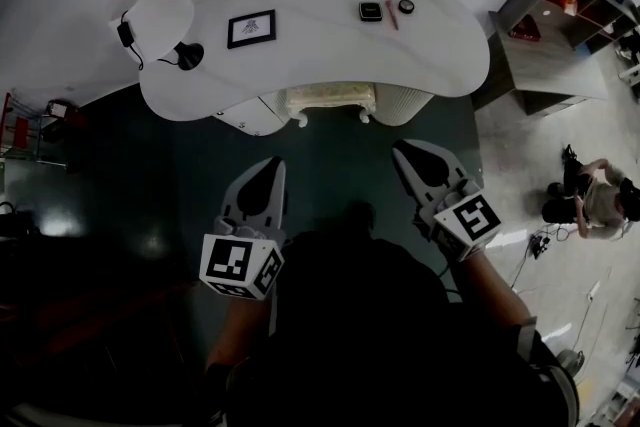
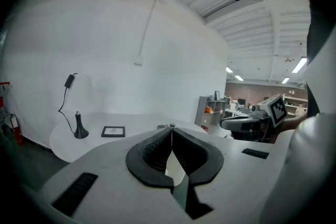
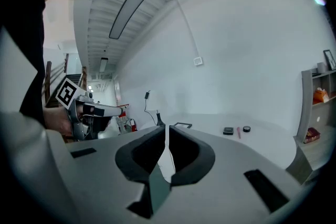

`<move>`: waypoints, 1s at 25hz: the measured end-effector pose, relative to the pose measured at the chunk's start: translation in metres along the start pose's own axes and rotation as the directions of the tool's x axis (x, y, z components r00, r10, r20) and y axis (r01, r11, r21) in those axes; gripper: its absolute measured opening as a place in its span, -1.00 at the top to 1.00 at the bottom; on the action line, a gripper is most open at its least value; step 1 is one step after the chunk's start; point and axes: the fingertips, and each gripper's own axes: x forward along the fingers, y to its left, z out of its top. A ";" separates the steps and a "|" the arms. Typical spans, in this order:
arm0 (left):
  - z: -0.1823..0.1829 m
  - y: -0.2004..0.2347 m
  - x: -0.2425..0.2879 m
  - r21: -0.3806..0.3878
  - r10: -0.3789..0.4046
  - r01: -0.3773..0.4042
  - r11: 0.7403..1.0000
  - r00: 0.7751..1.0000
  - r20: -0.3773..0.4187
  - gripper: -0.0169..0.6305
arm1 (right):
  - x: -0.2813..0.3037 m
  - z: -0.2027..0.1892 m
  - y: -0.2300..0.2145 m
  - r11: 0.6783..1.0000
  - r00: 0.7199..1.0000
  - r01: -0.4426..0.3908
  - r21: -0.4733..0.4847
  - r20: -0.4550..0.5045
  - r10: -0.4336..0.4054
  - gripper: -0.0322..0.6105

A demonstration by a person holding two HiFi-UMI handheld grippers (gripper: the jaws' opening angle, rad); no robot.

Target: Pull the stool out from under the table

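Observation:
A cream stool [image 1: 331, 100] with carved legs sits tucked under the near edge of the curved white table [image 1: 320, 55], between the table's two white bases. My left gripper [image 1: 271, 165] is over the dark floor in front of the stool, jaws shut and empty. My right gripper [image 1: 402, 151] is level with it to the right, also shut and empty. Both point toward the table and stand apart from the stool. In the left gripper view the jaws [image 2: 171, 131] meet at the tips; the right gripper view shows its jaws [image 3: 166, 128] nearly touching. The stool is hidden in both gripper views.
On the table stand a lamp [image 1: 160, 20] with a black cord, a framed picture [image 1: 251, 28], a small black box [image 1: 370, 11], a red pen [image 1: 392, 14] and a black disc [image 1: 405, 6]. A shelf unit [image 1: 560, 15] stands at the right. A person [image 1: 600, 200] crouches at the far right.

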 end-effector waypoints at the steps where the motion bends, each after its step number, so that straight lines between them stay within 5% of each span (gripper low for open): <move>1: -0.001 0.000 0.004 -0.003 0.002 -0.002 1.000 1.000 -0.003 0.91 | 0.003 -0.003 -0.004 1.000 1.000 -0.006 -0.001 -0.009 0.006 0.84; 16: -0.022 0.063 0.051 0.006 -0.069 0.069 0.998 0.997 -0.036 0.91 | 0.094 -0.012 0.000 0.999 0.997 -0.040 0.023 -0.058 0.041 0.84; 25: -0.092 0.111 0.110 0.064 -0.087 0.089 0.994 0.996 -0.026 0.91 | 0.156 -0.099 -0.032 0.996 0.994 -0.091 -0.013 -0.065 0.090 0.84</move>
